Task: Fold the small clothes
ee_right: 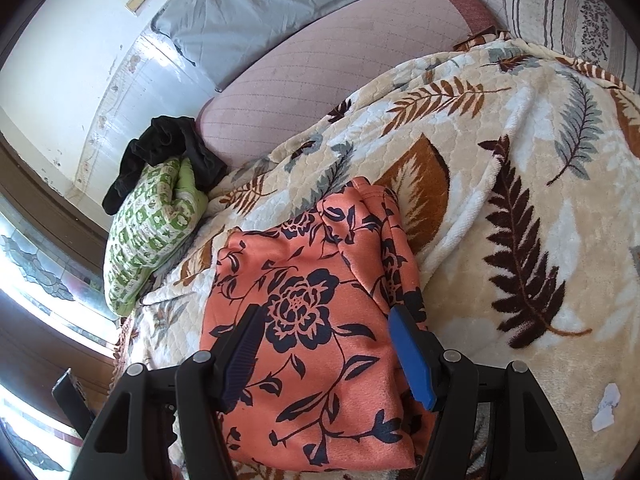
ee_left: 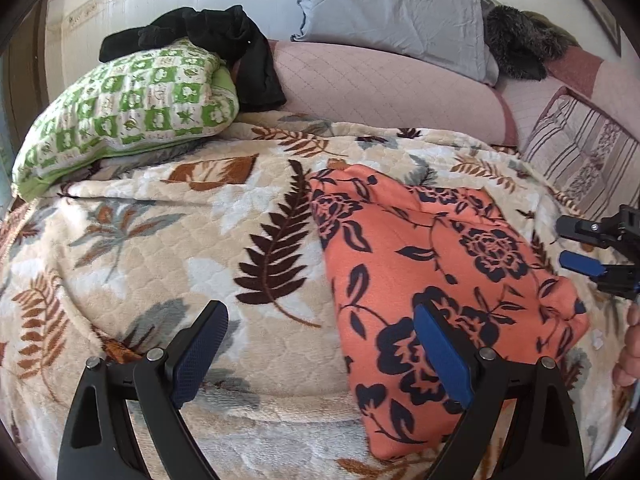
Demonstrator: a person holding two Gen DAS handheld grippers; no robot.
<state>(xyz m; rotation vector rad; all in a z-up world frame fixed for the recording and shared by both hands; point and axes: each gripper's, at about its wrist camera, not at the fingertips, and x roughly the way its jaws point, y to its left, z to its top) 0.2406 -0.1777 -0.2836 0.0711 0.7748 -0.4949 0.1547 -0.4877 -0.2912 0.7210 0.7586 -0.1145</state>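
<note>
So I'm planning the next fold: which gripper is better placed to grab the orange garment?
Probably the right gripper: its open jaws straddle the orange garment. The left gripper is open mostly over the blanket, beside the garment's edge.

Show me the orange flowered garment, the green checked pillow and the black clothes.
orange flowered garment [ee_right: 320, 320]: right wrist view, middle of its top layer.
green checked pillow [ee_left: 132, 112]: left wrist view, middle of its patterned face.
black clothes [ee_left: 240, 36]: left wrist view, bunched middle.

Orange floral garment [ee_left: 440, 264] on leaf-patterned blanket [ee_left: 168, 248]
</note>
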